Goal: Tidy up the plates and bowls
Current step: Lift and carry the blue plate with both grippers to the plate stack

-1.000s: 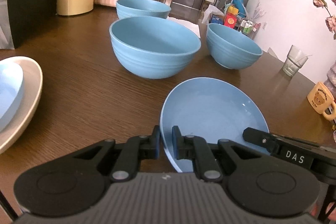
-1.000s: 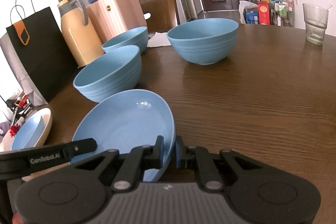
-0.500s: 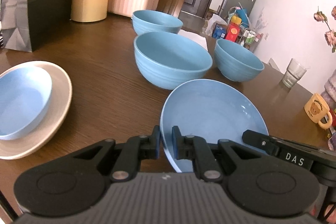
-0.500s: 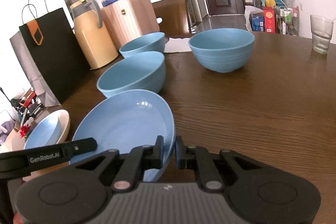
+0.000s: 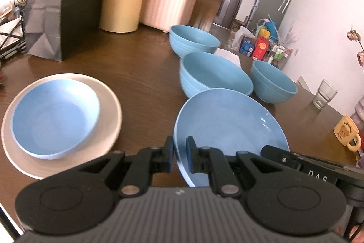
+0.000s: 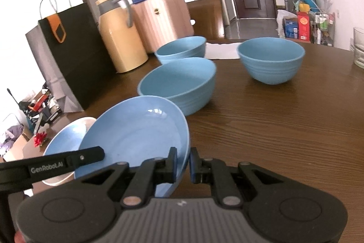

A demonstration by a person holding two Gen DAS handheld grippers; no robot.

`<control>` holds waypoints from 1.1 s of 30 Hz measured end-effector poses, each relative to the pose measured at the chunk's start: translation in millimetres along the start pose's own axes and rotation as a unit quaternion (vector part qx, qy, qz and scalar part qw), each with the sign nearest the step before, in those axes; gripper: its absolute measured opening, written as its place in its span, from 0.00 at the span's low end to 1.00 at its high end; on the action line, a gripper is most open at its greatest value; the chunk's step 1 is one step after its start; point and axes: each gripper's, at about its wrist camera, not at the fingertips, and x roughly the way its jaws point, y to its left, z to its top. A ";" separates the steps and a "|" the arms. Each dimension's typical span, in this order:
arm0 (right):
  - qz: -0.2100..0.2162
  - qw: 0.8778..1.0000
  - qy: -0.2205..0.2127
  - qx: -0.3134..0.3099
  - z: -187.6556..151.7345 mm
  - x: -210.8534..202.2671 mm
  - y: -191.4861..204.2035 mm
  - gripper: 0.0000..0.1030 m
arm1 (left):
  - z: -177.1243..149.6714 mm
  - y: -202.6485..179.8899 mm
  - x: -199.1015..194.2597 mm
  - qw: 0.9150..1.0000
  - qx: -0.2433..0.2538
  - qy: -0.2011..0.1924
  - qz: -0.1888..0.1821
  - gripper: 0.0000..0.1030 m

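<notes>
While both grippers share one load, the left wrist view shows the left gripper with its fingers nearly closed, pinching the near left rim of the blue plate. One finger lies under the rim's outer face and the other on its inner face, so the plate's bowl extends ahead and to the right of them. The right gripper's tip crosses the plate's right edge. A two-sided pinch probably keeps the wide, shallow plate level and clear of the desk. To the left lies a small plate nested on a cream plate, the likely stacking place. Three bowls stand behind, well apart from that stack.

Right wrist view: the right gripper is likewise almost shut, its fingers clamped on the plate's near right rim, with the plate spreading ahead and to the left. The left gripper's tip reaches the opposite edge. Beyond the plate's left edge the stacked pair shows partly, lower and nearer the desk's edge. The bowls sit farther back, untouched.
</notes>
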 end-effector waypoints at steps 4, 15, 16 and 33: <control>0.006 1.000 0.002 -0.007 2.2 5.2 18.2 0.10 | 5.1 15.0 -9.5 1.000 -0.008 -0.009 0.004 0.12; 0.024 0.999 0.007 -0.026 9.9 20.8 65.1 0.10 | 19.1 60.0 -25.5 0.999 -0.036 -0.022 0.015 0.12; 0.026 0.999 0.008 -0.028 10.6 22.8 69.3 0.10 | 19.4 63.6 -27.2 0.999 -0.038 -0.022 0.017 0.12; 0.063 0.996 0.031 -0.063 15.1 71.2 148.5 0.10 | 32.1 142.9 -41.6 0.994 -0.081 -0.035 0.057 0.12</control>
